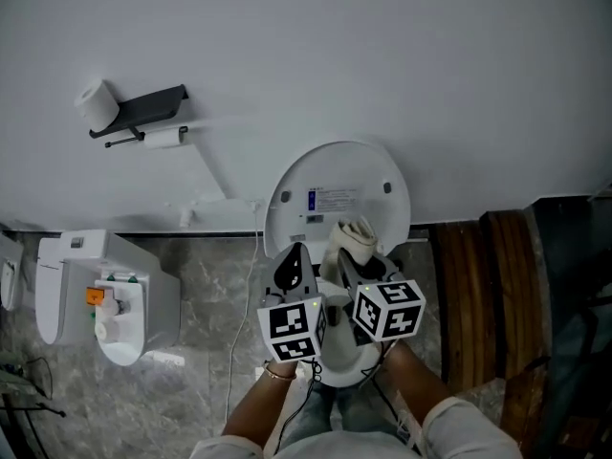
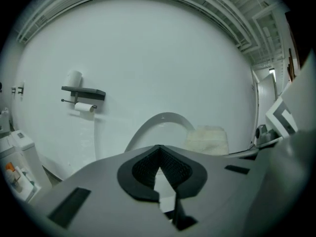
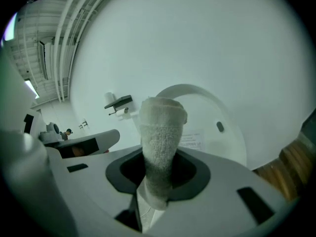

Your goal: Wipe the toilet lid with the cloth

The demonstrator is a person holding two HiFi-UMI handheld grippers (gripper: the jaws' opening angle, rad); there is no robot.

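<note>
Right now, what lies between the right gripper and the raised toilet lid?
Only the cloth, clamped in the right gripper, stands before the toilet lid; the right gripper view shows this.

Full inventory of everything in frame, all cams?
toilet lid: one, white, raised upright, centre
cloth: one, off-white, rolled, held up before the lid
paper holder: one, dark, upper left
toilet paper rolls: two, white, one atop the holder, one hung beneath
floor unit: one, white with orange part, lower left
wooden slats: at least two, brown, right
left gripper: one, grey, shut, empty
right gripper: one, grey, shut on the cloth
forearms: two, white sleeves, bottom edge
</note>
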